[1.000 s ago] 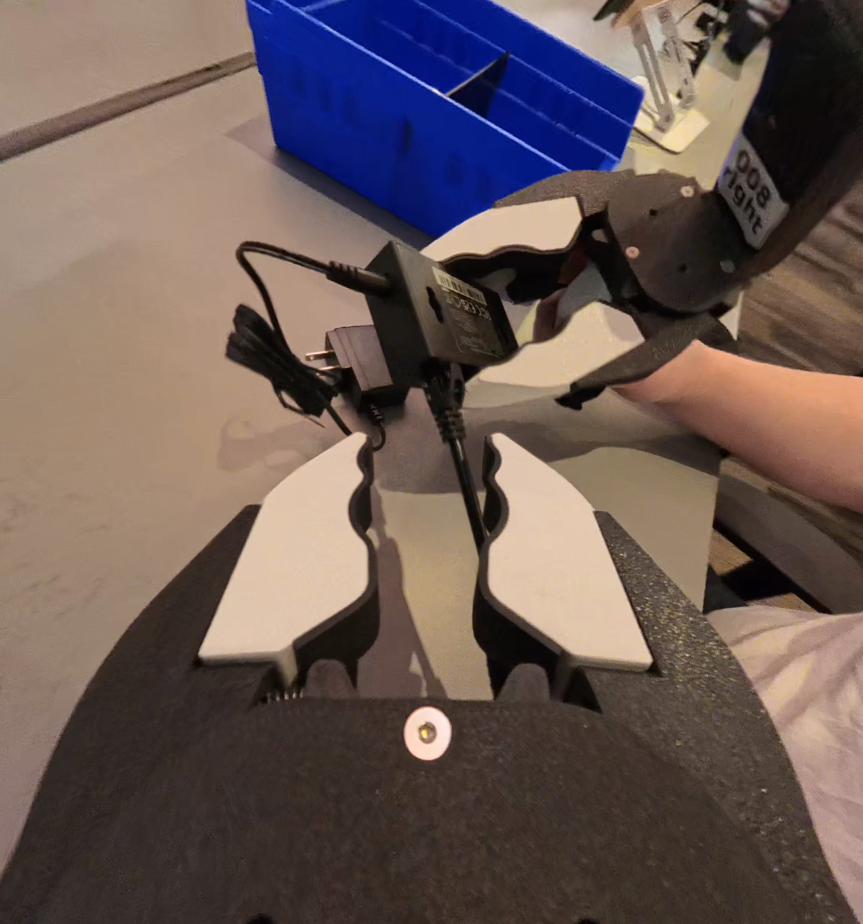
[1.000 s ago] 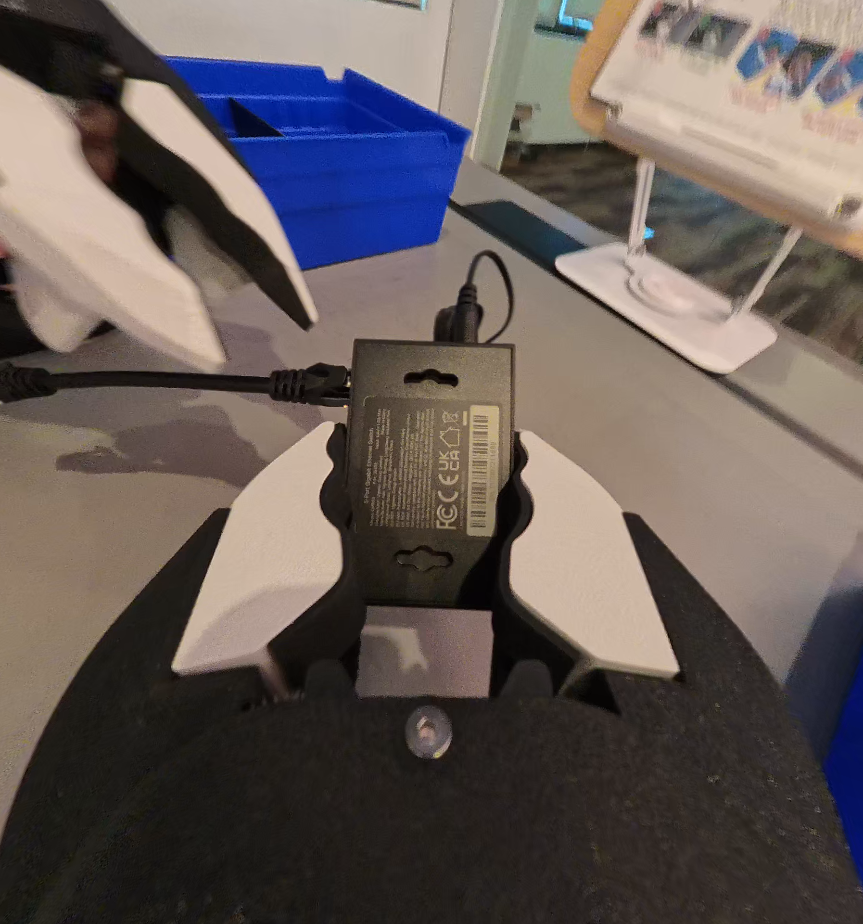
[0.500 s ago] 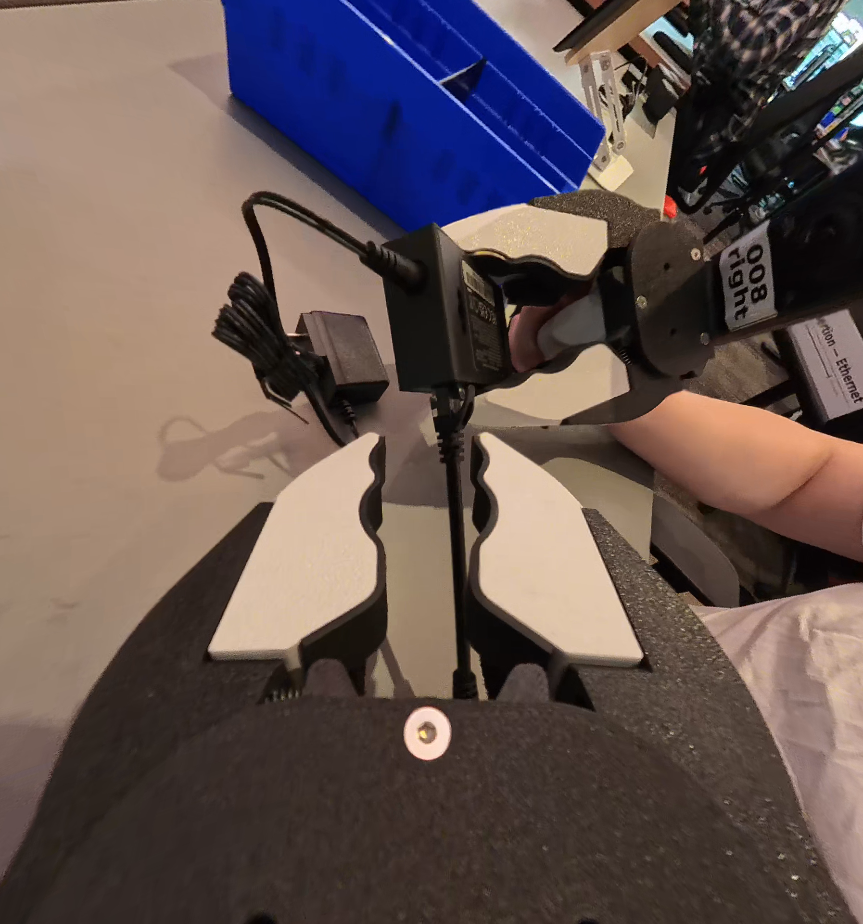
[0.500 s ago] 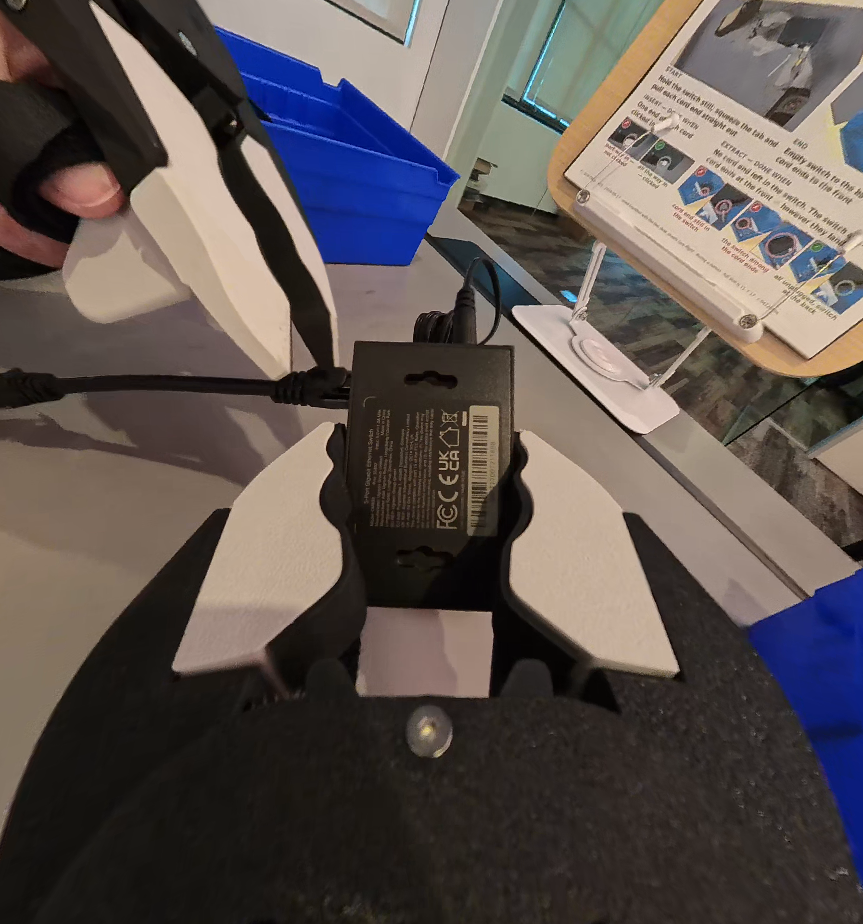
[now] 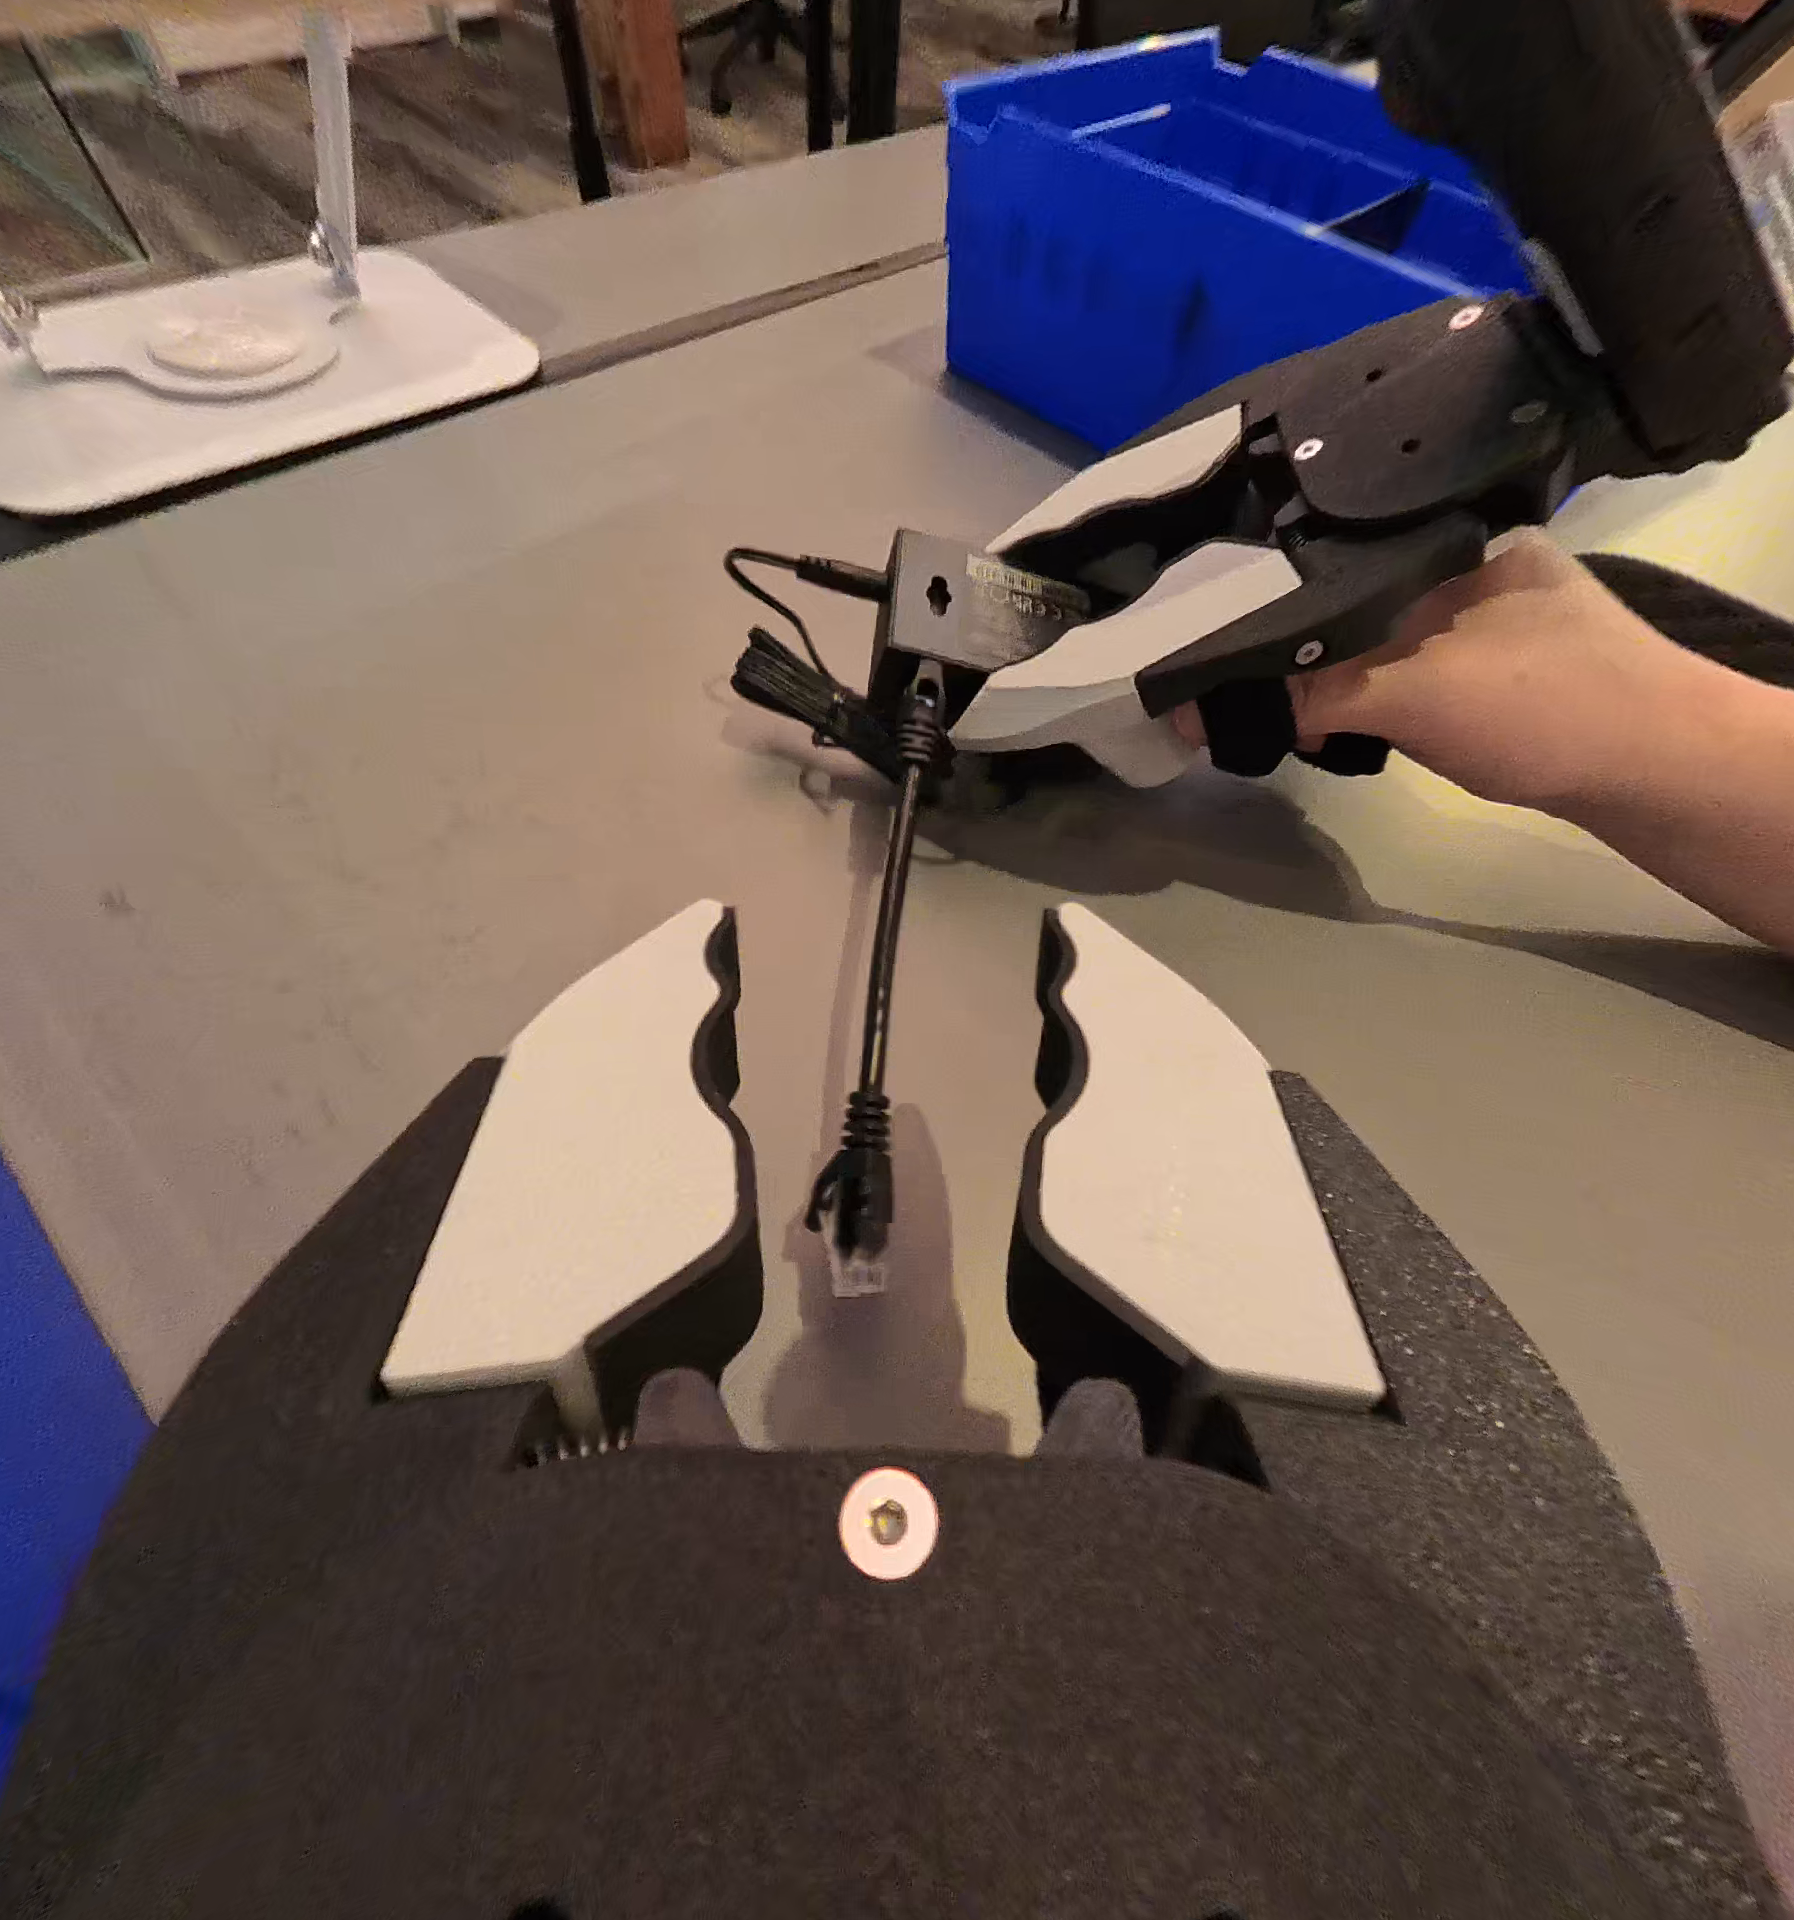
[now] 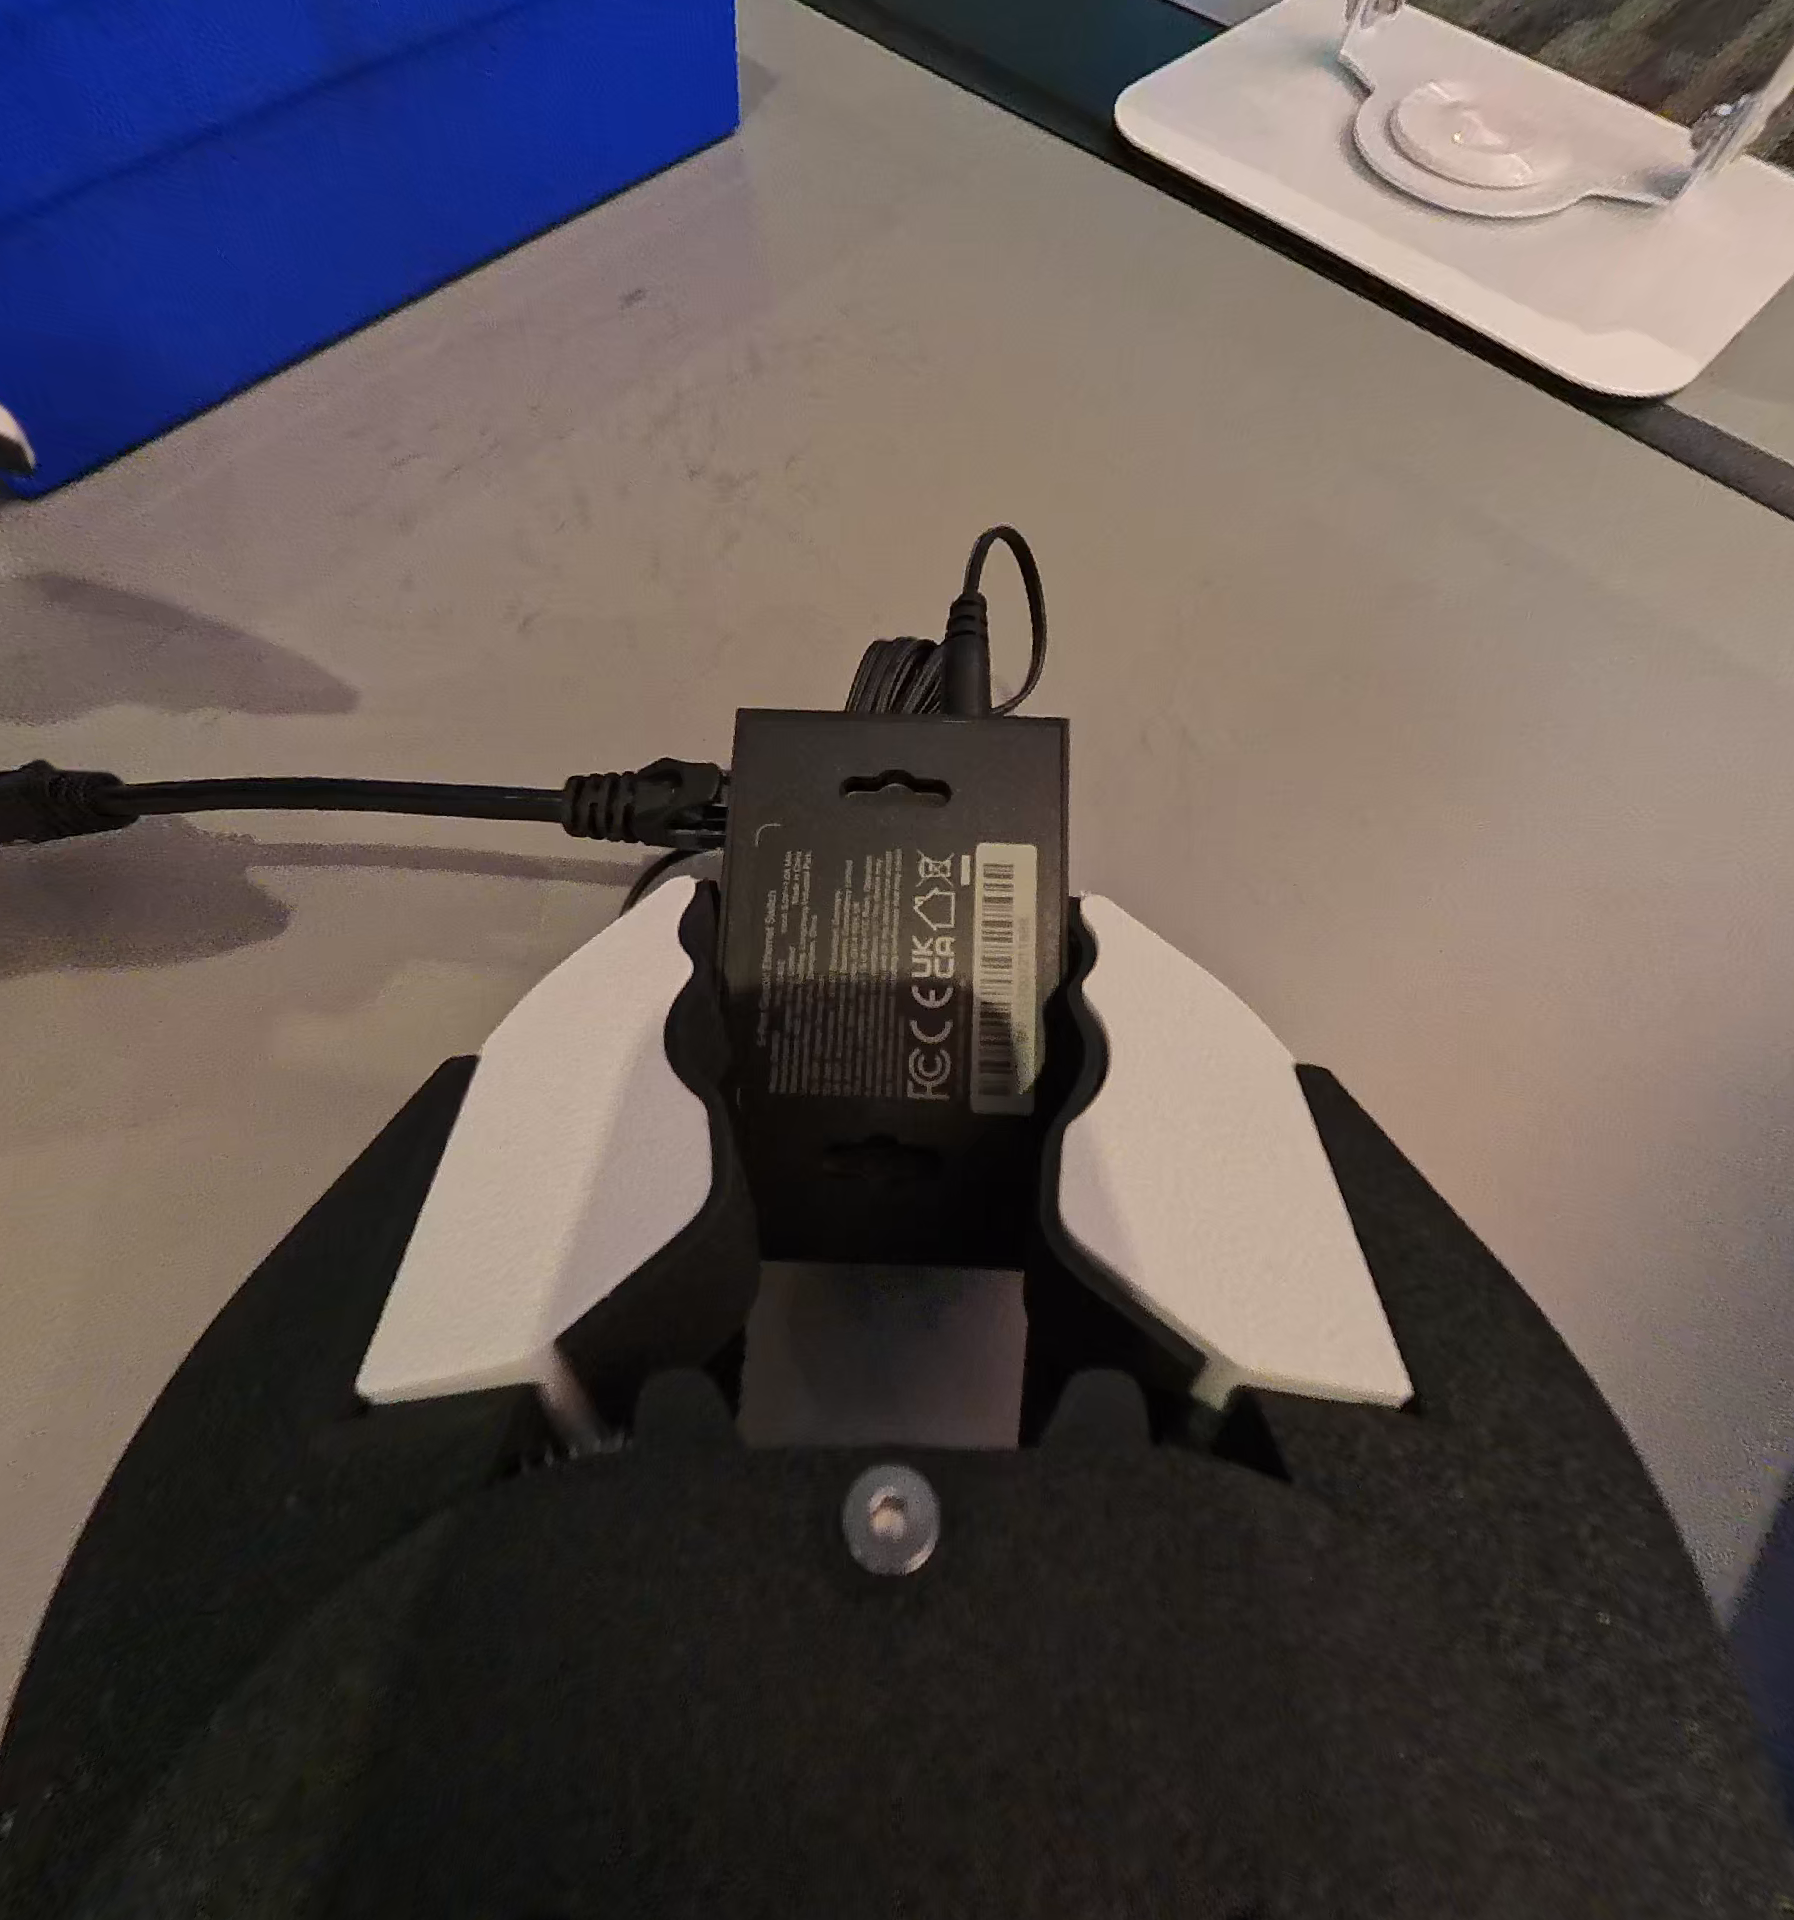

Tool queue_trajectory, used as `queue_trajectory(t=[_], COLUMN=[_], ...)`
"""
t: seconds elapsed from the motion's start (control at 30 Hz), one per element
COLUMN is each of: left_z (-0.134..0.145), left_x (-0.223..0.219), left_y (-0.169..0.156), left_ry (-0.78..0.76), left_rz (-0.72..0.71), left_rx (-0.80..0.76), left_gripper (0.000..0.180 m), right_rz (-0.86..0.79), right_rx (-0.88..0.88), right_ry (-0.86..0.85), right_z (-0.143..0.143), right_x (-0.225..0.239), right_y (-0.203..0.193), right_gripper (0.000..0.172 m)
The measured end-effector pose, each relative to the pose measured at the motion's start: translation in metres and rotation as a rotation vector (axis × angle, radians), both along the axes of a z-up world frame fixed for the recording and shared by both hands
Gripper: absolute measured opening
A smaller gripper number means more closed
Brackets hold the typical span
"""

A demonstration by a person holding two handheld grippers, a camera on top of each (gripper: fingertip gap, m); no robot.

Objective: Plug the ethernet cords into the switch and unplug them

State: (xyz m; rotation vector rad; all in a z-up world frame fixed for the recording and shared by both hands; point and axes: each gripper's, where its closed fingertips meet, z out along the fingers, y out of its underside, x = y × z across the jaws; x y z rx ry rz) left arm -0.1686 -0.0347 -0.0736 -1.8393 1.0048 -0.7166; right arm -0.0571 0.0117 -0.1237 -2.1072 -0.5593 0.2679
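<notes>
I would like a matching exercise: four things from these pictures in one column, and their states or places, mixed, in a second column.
1. small black box-shaped switch
2. short black ethernet cord
3. left gripper
4. blue plastic bin

a. open, touching nothing
b. one end plugged in, other end free
c. clamped between the right gripper's fingers
d. standing on the grey table

Pairs: 1-c, 2-b, 3-a, 4-d

Left gripper [image 5: 888,914]: your jaws stand wide apart, level and low over the surface, pressing on nothing.
Right gripper [image 6: 882,904]: your jaws are clamped on both sides of a black box.
Right hand [image 5: 1495,665]: wrapped around the handle, forearm reaching in from the right.
</notes>
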Motion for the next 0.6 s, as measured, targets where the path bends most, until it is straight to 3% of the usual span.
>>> queue_trajectory(t=[0.43, 0.6], left_z=[-0.038, -0.022], left_x=[0.012, 0.013], left_y=[0.024, 0.030], left_ry=[0.128, 0.101], left_rz=[0.099, 0.121], left_rx=[-0.028, -0.002], left_gripper=[0.062, 0.062], right_rz=[-0.070, -0.089], right_rx=[0.022, 0.114], right_ry=[-0.066, -0.056], right_z=[0.002, 0.043], right_x=[0.004, 0.019], right_y=[0.044, 0.068], right_gripper=[0.062, 0.062])
